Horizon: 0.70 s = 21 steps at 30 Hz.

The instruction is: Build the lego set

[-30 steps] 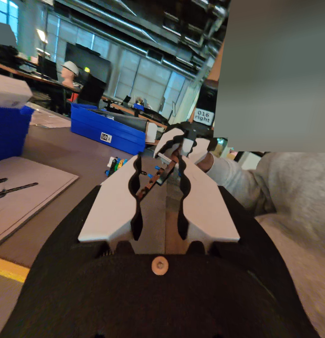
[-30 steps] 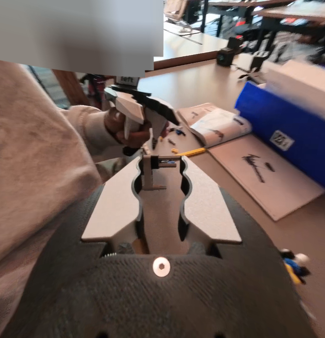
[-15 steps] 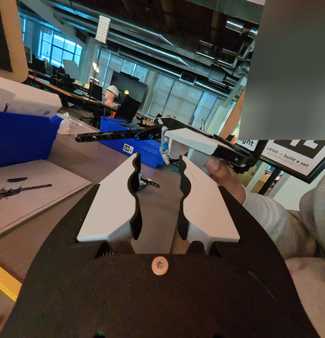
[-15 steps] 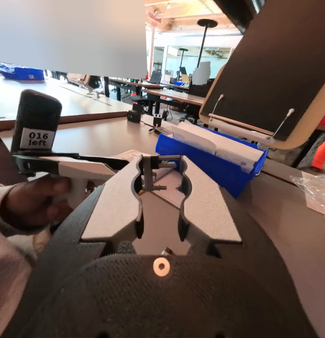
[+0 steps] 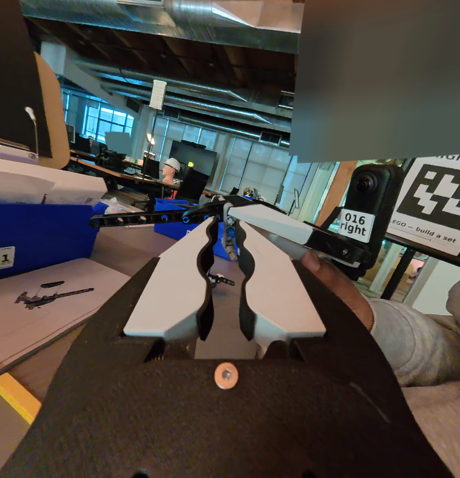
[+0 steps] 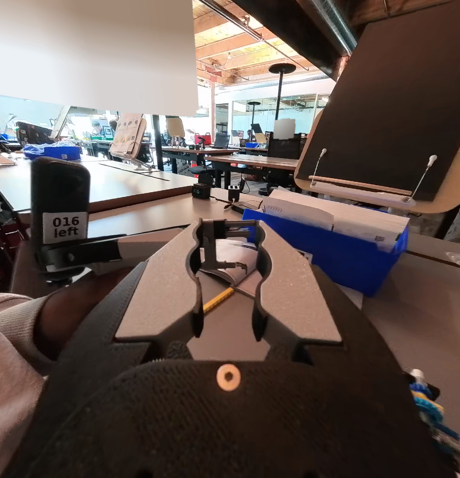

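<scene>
My right gripper (image 6: 229, 225) is shut on a lego assembly, pinching a grey frame part (image 6: 209, 248) and its axle between the fingertips. In the left wrist view this gripper (image 5: 262, 219) reaches in from the right. The assembly's long black beam (image 5: 135, 219) sticks out to the left, and a grey part with blue pins (image 5: 229, 240) hangs below. My left gripper (image 5: 225, 221) has its jaws narrowed around that hanging grey part. In the right wrist view its white finger (image 6: 130, 243) runs behind my right finger, so the contact is hidden there.
Blue bins (image 5: 42, 232) (image 6: 327, 248) with papers stand on the table. An instruction sheet (image 5: 42, 297) and an open booklet (image 6: 231, 258) lie below. A yellow beam (image 6: 218, 300), a small black piece (image 5: 221, 280) and coloured pieces (image 6: 425, 403) lie loose. A tilted board (image 6: 379, 129) stands behind. My two grippers' fingertips are within a few centimetres of each other. The yellow beam (image 6: 218, 300) is about 20 cm from both grippers' fingertips. It is also in sight in the left wrist view (image 5: 25, 405).
Both grippers have lifted and tilted up from the table. The left jaws, wide half a second ago, have narrowed around the hanging grey part. The right keeps its hold.
</scene>
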{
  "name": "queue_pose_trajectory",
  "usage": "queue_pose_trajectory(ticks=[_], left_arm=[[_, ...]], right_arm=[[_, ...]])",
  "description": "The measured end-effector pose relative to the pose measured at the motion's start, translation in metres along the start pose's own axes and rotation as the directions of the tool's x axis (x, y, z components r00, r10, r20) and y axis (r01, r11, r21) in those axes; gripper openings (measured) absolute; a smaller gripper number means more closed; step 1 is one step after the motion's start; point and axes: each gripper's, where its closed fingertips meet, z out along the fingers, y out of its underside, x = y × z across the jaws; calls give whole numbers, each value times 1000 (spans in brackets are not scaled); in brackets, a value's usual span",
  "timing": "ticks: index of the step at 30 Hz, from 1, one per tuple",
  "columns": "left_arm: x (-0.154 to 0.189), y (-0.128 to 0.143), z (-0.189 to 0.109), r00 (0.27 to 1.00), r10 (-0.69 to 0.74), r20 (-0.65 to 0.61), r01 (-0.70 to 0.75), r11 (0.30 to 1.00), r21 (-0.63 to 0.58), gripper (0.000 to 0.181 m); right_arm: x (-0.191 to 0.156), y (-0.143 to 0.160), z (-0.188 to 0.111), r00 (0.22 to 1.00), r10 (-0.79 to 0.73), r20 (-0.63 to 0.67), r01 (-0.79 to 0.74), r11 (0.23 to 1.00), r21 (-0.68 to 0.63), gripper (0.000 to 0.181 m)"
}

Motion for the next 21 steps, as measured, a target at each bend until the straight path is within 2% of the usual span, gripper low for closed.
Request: queue_pose_trajectory(ticks=[8, 14, 18, 21], left_arm=[[2, 0, -2, 998, -35, -48, 35, 999, -7, 3], [0, -4, -6, 986, -120, -113, 121, 993, 1, 3], [1, -6, -9, 969, -175, -177, 178, 984, 1, 2], [6, -5, -11, 950, -196, -245, 194, 980, -30, 3]], right_arm=[[-1, 3, -3, 999, 34, 39, -33, 999, -6, 38], [-7, 0, -12, 978, 104, 179, -101, 995, -27, 41], [1, -7, -21, 958, 152, 245, -148, 988, -35, 43], [8, -12, -26, 928, 198, 315, -185, 980, -72, 32]])
